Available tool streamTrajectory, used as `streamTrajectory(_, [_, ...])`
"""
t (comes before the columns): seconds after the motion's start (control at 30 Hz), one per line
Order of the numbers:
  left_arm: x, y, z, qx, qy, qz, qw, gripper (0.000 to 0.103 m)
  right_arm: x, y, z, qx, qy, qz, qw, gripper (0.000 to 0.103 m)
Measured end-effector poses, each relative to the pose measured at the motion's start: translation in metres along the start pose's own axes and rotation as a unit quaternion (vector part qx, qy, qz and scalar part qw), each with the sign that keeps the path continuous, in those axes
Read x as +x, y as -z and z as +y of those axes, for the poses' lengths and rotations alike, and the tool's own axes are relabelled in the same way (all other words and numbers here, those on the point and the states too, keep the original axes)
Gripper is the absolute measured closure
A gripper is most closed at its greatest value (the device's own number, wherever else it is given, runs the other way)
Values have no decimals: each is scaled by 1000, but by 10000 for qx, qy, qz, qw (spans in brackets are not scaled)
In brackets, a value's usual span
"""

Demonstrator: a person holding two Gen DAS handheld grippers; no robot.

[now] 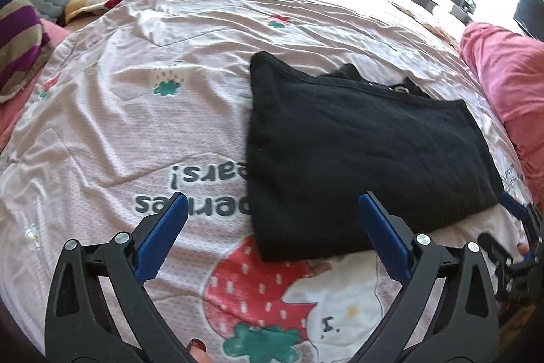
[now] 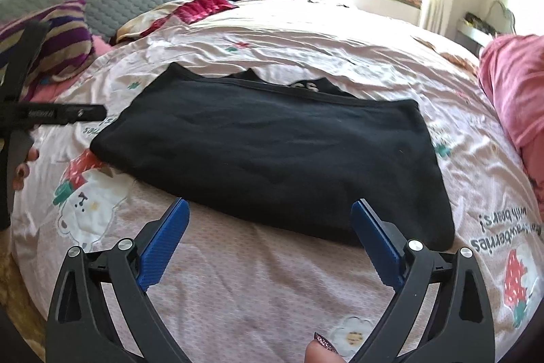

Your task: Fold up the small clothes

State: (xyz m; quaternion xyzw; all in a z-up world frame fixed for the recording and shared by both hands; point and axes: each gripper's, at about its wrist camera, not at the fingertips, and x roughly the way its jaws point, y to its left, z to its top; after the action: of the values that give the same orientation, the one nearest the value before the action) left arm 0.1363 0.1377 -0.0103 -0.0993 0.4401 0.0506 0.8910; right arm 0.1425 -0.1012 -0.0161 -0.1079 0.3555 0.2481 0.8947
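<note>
Left wrist view: left gripper, jaws wide apart, nothing between them; blue pads hover over pink printed bedspread. Folded black garment lies flat, centre-right of frame, near edge just past the right pad. Right wrist view: right gripper, jaws likewise apart, empty; garment at mid-frame, w/ left gripper body at the left edge. Pink cloth at right edge.
</note>
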Motion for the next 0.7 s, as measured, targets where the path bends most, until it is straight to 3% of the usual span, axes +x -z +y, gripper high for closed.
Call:
streamTrajectory(0.2, [6, -3, 11, -109, -115, 24, 9999, 9, 16, -7, 31, -278, -205, 106, 9993, 7])
streamTrajectory(0.7, [29, -27, 38, -500, -321, 115, 9982, 10, 66, -18, 112, -1498, -187, 334, 9880, 7])
